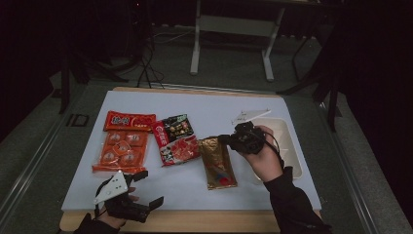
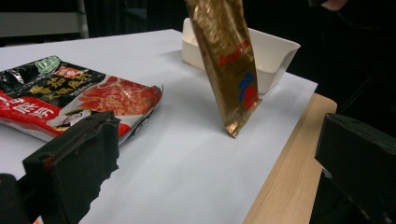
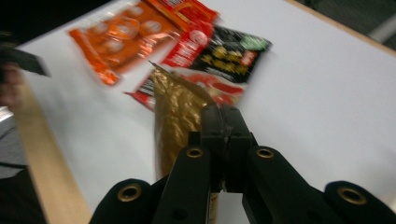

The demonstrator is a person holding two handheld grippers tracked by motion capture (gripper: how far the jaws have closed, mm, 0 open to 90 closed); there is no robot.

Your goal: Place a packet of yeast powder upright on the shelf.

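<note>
A shiny gold packet (image 2: 229,60) with red lettering and a blue-and-red emblem hangs nearly upright, slightly tilted. Its top edge is pinched, and its bottom corner just meets the white surface (image 2: 187,158) near the front edge.

Dim room, evenly lit tabletop; right gripper view smeared by motion blur.

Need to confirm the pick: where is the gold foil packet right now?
In the high view the gold foil packet hangs from the shut right gripper, right of centre, between the red-and-black snack bag and the white tray.
</note>
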